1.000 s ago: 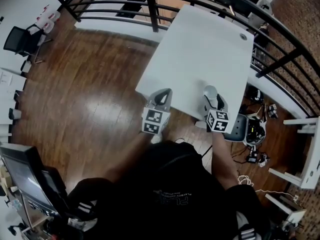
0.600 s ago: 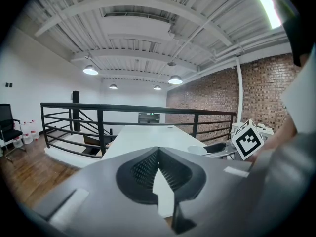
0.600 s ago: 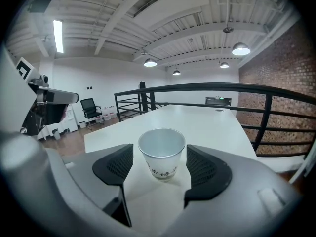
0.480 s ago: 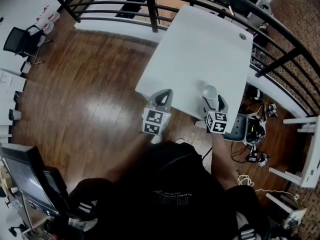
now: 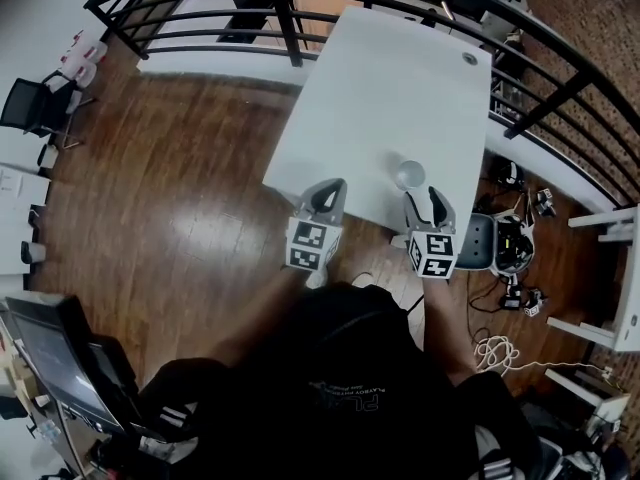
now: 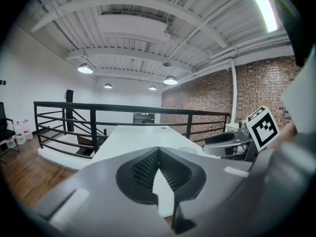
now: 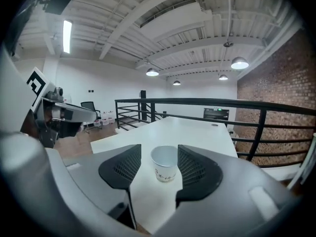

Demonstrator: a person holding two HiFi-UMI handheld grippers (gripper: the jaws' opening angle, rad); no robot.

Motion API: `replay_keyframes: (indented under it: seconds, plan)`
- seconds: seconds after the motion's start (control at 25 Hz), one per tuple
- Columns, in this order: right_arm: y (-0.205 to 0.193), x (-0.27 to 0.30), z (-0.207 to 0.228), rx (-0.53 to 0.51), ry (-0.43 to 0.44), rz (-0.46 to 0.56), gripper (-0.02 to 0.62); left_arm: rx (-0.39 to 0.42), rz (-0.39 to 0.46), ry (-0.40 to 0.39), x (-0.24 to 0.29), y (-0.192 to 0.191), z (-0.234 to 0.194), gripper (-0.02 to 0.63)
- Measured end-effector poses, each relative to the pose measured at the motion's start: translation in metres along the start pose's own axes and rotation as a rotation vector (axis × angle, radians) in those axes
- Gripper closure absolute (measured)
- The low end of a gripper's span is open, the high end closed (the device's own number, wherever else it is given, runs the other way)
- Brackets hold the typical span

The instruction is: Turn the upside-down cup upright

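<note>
Paper cup [image 7: 165, 163], white, with a small printed mark low on its wall. It stands mouth up on the white tabletop [image 5: 380, 88], near the edge closest to the person. In the head view it lies at about 11 o'clock from the right hand-held gripper [image 5: 426, 200], just ahead of the tips. Judged from this posture, the cup is already upright.

Handling (a judgement): the cup looks light and thin-walled, so it should tip easily and dent under a hard squeeze. The smooth wall may slip. The best hold is across the side wall at mid-height, with gentle pressure. The rim would buckle.

Right hand-held gripper: the jaws stand apart, wider than the cup, and are closing. In its own view the cup shows in the gap between the pads. The head view places it just beyond the tips, so the pads appear to touch nothing.

Left hand-held gripper [image 5: 325, 190]: at 9 o'clock of the right one, over the tabletop's near edge. Its jaws meet at the tips and hold nothing.
</note>
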State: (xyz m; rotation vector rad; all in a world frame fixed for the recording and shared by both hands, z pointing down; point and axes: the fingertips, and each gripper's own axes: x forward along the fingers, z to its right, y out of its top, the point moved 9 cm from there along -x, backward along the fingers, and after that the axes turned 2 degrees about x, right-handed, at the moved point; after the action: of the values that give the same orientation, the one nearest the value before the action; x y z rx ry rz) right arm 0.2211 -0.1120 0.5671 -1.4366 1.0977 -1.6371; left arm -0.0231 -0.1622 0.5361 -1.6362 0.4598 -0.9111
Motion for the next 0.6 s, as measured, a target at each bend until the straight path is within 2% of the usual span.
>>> replay_keyframes:
  seconds: [0.16, 0.32, 0.4, 0.6]
  plan:
    - [0.008, -0.014, -0.003, -0.049, -0.03, 0.031, 0.467, 0.002, -0.001, -0.026, 0.003, -0.004, 0.008, 0.607]
    - [0.009, -0.024, -0.002, -0.046, -0.063, 0.048, 0.55, 0.007, 0.002, -0.045, 0.006, -0.001, 0.014, 0.609]
    - [0.007, -0.027, -0.001, -0.055, -0.079, 0.042, 0.581, 0.01, 0.003, -0.051, 0.008, -0.003, 0.018, 0.609]
    - [0.003, -0.035, -0.01, -0.042, -0.09, 0.035, 0.583, 0.017, 0.018, -0.054, 0.009, 0.002, 0.02, 0.609]
